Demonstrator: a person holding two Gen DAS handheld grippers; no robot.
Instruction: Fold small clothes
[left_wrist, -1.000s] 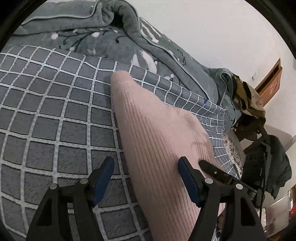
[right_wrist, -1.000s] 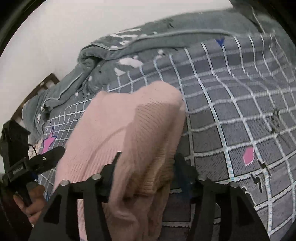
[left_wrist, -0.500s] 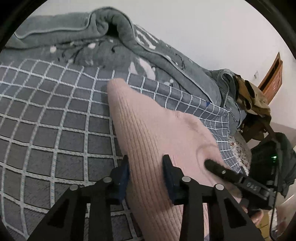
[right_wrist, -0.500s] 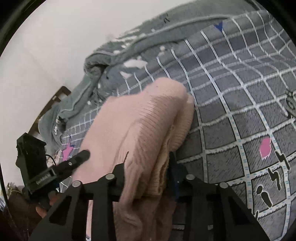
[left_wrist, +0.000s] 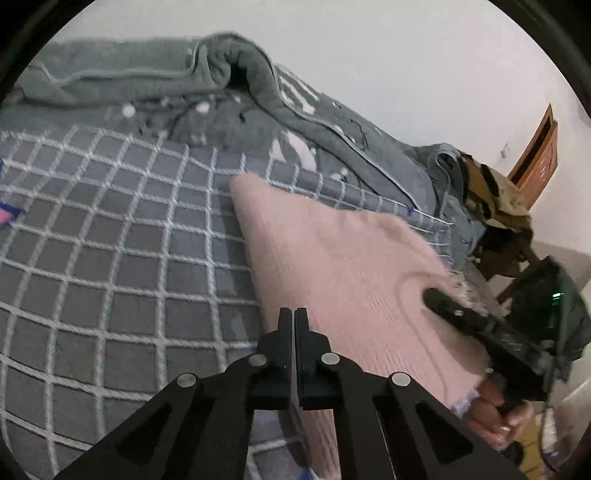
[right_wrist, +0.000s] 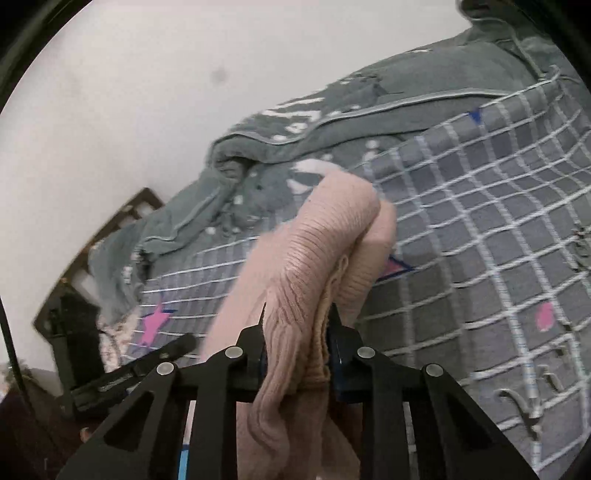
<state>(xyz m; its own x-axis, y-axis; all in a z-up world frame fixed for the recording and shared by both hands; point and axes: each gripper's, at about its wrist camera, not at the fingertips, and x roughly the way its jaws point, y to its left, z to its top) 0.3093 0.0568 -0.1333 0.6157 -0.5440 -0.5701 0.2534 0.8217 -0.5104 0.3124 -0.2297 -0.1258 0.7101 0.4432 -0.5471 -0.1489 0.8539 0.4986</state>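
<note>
A pink ribbed knit sweater (left_wrist: 332, 266) lies on the checked bed sheet (left_wrist: 110, 258). My left gripper (left_wrist: 293, 319) is shut at the sweater's left edge, fingertips pressed together, with the fabric running under and behind them. In the right wrist view the sweater (right_wrist: 314, 266) is bunched into a thick fold and raised off the sheet. My right gripper (right_wrist: 297, 321) has this fold between its jaws, which are still closing, and the pads press on it. The right gripper's finger (left_wrist: 461, 317) rests on the sweater's far side, held by a hand (left_wrist: 495, 417).
A rumpled grey blanket (left_wrist: 221, 92) lies along the back of the bed against a white wall. A chair piled with dark clothes (left_wrist: 546, 295) and a wooden door (left_wrist: 535, 155) stand past the bed's right end. A dark wooden frame (right_wrist: 122, 221) shows beyond the bed.
Both grippers have closed, the left on the sweater's edge and the right on a bunched fold. The right end of the sweater has risen off the sheet.
</note>
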